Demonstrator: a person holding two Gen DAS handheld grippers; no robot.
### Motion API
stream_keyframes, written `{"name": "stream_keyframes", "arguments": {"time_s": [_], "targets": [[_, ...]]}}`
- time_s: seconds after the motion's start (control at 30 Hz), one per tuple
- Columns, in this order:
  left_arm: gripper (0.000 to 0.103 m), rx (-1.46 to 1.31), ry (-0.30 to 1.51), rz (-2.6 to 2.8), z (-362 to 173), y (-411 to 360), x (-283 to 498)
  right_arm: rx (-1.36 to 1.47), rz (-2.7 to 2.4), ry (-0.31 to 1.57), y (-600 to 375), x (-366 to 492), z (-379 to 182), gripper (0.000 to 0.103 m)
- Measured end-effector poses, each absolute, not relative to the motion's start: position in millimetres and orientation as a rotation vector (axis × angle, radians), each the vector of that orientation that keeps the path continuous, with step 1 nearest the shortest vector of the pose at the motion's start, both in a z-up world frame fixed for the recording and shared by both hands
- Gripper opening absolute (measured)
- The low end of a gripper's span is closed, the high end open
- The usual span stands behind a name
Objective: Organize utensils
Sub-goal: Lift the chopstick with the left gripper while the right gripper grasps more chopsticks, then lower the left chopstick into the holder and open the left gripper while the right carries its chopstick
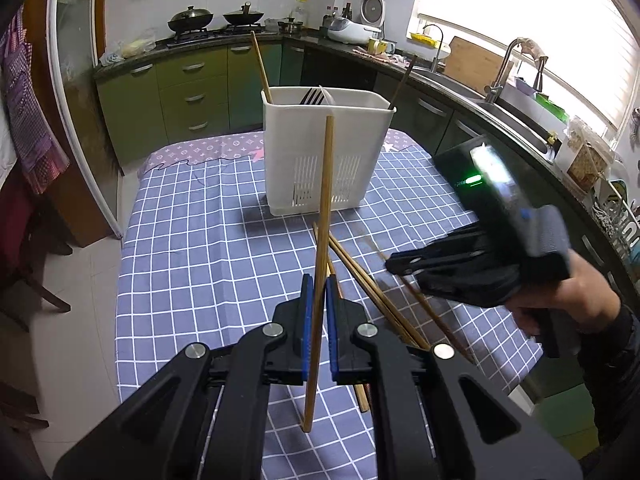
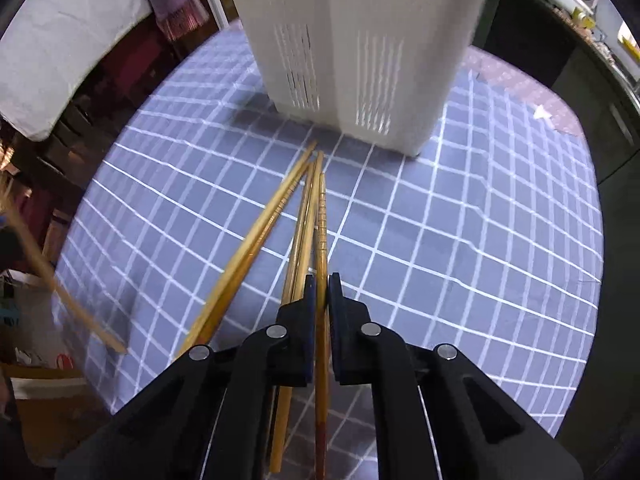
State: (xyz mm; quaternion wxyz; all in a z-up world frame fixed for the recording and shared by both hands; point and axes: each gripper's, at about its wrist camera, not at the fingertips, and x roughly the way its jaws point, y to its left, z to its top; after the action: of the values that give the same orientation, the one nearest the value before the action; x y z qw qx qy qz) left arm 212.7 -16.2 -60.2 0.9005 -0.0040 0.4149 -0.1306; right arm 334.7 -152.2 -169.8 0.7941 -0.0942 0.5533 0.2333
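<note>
In the left wrist view my left gripper [image 1: 318,286] is shut on a pale bamboo chopstick [image 1: 326,184], which stands nearly upright in front of the white utensil holder [image 1: 328,152]. A fork [image 1: 312,97] and two chopsticks stick out of the holder. My right gripper [image 2: 322,284] is shut on a darker chopstick [image 2: 320,232] that points toward the holder [image 2: 360,40]. Two or three loose chopsticks [image 2: 256,240] lie on the cloth just left of it. The right gripper [image 1: 394,266] also shows low over the loose chopsticks [image 1: 360,276], held by a hand [image 1: 568,296].
The table wears a blue checked cloth [image 1: 200,240]. Its edges drop to the tiled floor on the left and to a dark counter with a sink [image 1: 500,96] on the right. Green cabinets [image 1: 180,92] stand beyond, and a chair [image 1: 24,240] is at the left.
</note>
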Motion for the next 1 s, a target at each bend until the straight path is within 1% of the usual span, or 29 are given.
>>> {"name": "stream_keyframes", "arguments": {"time_s": [0.27,0.4,0.67,1.0], "targets": [[0.006,0.016,0.832,-0.286,-50,-15,199,-0.123,0.542,0.985,-206,276,-94,0.007],[0.006,0.029,0.820,-0.294,-42,-15,191,-0.104,0.547,0.928,-226,252,-72,0.007],[0.006,0.046,0.798,-0.300,-33,-14,177,-0.092,0.549,0.875,-240,218,-63,0.007],[0.006,0.046,0.777,-0.302,-24,-13,174,-0.085,0.551,0.868,-241,214,-66,0.007]]}}
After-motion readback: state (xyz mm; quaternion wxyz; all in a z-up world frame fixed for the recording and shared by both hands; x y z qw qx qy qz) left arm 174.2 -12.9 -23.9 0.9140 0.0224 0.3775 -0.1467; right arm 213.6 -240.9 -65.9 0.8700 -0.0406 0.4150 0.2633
